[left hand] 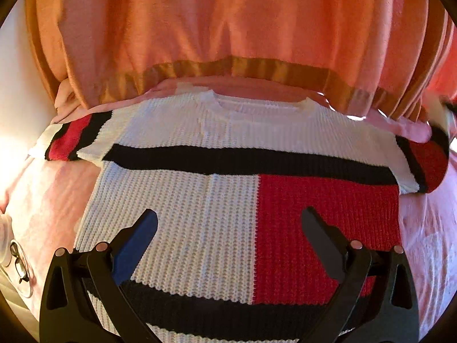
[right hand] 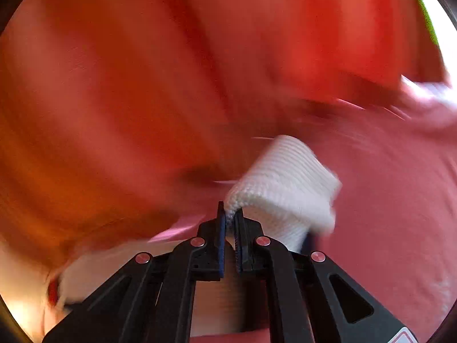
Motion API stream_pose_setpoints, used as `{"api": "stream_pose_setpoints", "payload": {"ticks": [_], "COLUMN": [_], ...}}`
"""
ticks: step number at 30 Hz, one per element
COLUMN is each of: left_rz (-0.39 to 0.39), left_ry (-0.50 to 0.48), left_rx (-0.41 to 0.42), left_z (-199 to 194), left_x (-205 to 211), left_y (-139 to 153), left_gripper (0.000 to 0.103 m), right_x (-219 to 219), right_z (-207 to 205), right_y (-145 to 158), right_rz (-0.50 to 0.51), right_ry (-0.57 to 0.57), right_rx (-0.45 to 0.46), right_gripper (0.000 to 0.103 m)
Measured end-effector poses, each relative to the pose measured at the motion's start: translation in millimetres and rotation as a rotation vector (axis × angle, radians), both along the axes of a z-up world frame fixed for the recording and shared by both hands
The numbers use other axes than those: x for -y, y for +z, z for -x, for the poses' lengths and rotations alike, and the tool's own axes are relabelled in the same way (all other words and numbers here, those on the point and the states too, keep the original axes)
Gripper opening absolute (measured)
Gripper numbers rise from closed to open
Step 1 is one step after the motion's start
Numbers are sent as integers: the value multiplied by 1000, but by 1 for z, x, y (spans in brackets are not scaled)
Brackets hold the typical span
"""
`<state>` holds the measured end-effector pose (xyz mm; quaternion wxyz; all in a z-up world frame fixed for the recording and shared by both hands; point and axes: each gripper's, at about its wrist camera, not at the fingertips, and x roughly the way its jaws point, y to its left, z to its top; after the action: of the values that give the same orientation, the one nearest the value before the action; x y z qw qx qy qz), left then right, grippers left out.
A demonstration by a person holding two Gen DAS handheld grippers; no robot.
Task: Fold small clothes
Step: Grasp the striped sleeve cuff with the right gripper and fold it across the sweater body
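Note:
A small knitted sweater [left hand: 205,205], white with black stripes and a red block, lies flat on a pink bedsheet [left hand: 42,200], neck towards the far side. My left gripper [left hand: 228,223] hovers above its lower body, jaws wide apart with nothing between them. In the right wrist view my right gripper [right hand: 230,214] is shut on a white knitted cuff [right hand: 285,177] of the sweater, which stands lifted off the sheet. That view is blurred by motion. In the left wrist view the right sleeve [left hand: 425,165] curls up at the edge.
A person in an orange-pink top [left hand: 214,23] stands close behind the sweater's neck. A pair of glasses [left hand: 18,263] lies at the left edge of the bed. Pink sheet [right hand: 400,214] spreads on both sides of the sweater.

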<state>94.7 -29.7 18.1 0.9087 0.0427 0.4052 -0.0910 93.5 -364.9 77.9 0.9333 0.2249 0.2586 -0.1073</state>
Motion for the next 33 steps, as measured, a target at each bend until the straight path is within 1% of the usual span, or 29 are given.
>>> {"api": "stream_pose_setpoints", "payload": {"ticks": [2, 3, 4, 5, 6, 7, 8, 9, 10, 11, 12, 13, 14, 16, 18, 20, 22, 23, 25, 26, 27, 28, 29, 30, 31, 32, 33], "left_rz": [15, 21, 28, 38, 44, 53, 70, 84, 101, 141, 173, 194, 221, 245, 255, 259, 268, 270, 262, 274, 286, 313, 323, 312, 300, 278, 276], "left_ry": [15, 21, 29, 29, 33, 45, 48, 58, 67, 68, 65, 67, 67, 54, 61, 92, 116, 120, 132, 130, 133, 134, 133, 138, 134, 121, 103], "left_rx": [8, 12, 11, 13, 11, 4, -4, -12, -20, -30, -36, -44, -63, -115, -142, -130, -126, -127, -155, -171, -189, -219, -229, -213, -193, -172, -168], "left_z": [0, 0, -1, -2, -4, -7, -10, -13, -15, -20, -24, -29, -38, -58, -73, -89, -106, -113, -128, -133, -138, -144, -147, -148, -149, -149, -149], "left_x": [-8, -12, -18, -21, -26, -33, -39, -44, -48, -54, -57, -59, -58, -52, -46, -43, -37, -35, -29, -28, -28, -28, -28, -28, -28, -27, -27], "left_y": [4, 6, 8, 10, 11, 12, 13, 14, 15, 17, 18, 18, 17, 9, 2, -6, -16, -20, -36, -41, -47, -56, -60, -61, -60, -59, -59], "left_gripper": [98, 98, 98, 98, 98, 98, 98, 98, 98, 98, 98, 98, 98, 98, 98, 98, 98, 98, 96, 91, 82, 75, 60, 54, 49, 35, 20], "right_x": [-83, -116, -153, -184, -214, -234, -244, -249, -248, -238, -227, -214, -198, -168, -136, -103, -89, -89, -92, -95, -94, -92, -89, -87, -87, -84, -86], "right_z": [-42, -58, -78, -94, -107, -114, -113, -103, -93, -79, -71, -55, -39, -25, -4, 7, 8, 7, 5, 0, -6, -8, -12, -18, -23, -28, -30], "right_y": [8, 5, -3, -14, -25, -30, -28, -24, -18, -10, -6, -5, -8, -19, -43, -75, -102, -114, -129, -134, -140, -142, -144, -146, -149, -153, -153], "right_rz": [17, 11, -3, -5, 13, 47, 79, 112, 146, 193, 241, 290, 345, 390, 361, 281, 248, 266, 317, 330, 330, 323, 305, 286, 267, 249, 244], "right_ry": [187, 260, 345, 406, 468, 502, 516, 522, 518, 488, 443, 396, 338, 252, 183, 147, 149, 175, 199, 208, 209, 207, 204, 200, 197, 199, 197], "right_rx": [8, 0, -25, -60, -108, -133, -126, -109, -92, -81, -77, -78, -106, -183, -254, -317, -402, -433, -444, -444, -445, -443, -437, -436, -435, -438, -442], "right_gripper": [5, 6, 10, 12, 13, 13, 13, 13, 22, 42, 52, 60, 60, 60, 60, 61, 60, 59, 58, 58, 58, 54, 45, 42, 36, 24, 20]}}
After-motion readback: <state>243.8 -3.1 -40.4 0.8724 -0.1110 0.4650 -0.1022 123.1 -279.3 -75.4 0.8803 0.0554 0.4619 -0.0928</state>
